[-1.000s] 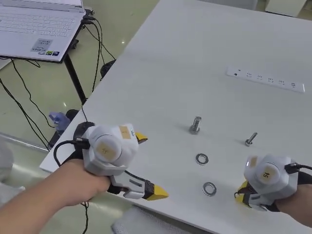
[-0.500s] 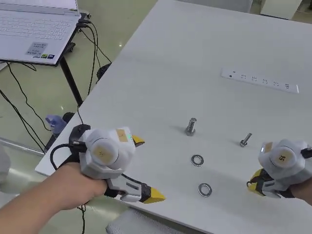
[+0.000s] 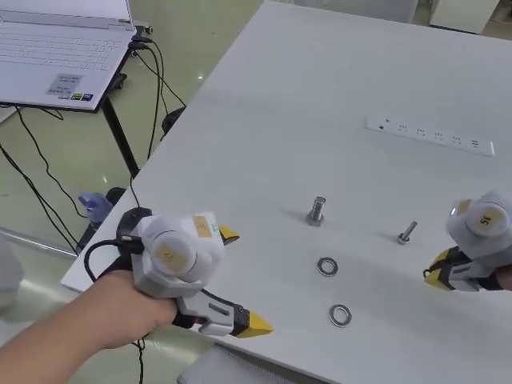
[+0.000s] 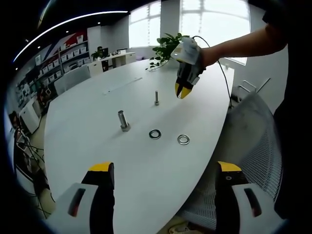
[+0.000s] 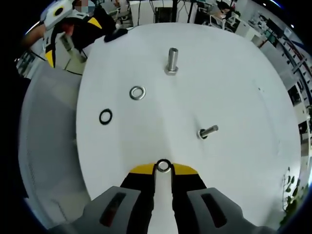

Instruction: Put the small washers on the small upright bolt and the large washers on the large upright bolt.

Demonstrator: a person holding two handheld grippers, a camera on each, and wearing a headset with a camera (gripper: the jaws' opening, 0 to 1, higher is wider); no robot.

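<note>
On the white table (image 3: 320,96), toward its near edge, the large bolt (image 3: 316,210) stands upright on its head, and the small bolt (image 3: 407,233) stands to its right, well apart from it. Two washers lie flat on the table nearer the person: the far washer (image 3: 321,266) sits just near of the large bolt, and the near washer (image 3: 334,315) lies a little closer to the table edge, apart from the first. At the near left, the left gripper (image 3: 242,278) is held in a hand over the table edge; its yellow-tipped jaws are spread wide with nothing between them, and its own view looks across both bolts and both loose washers. At the right, the right gripper (image 3: 438,277) hovers above the table just right of the small bolt. In the right gripper view its jaws are pressed together on a third ring, the held washer (image 5: 159,165), pinched at the yellow tips with its hole facing the camera and the small bolt near it on the table beyond. Far across the table a white power strip (image 3: 432,134) lies flat, and off the table to the far left an open laptop (image 3: 56,48) rests on a stand.
</note>
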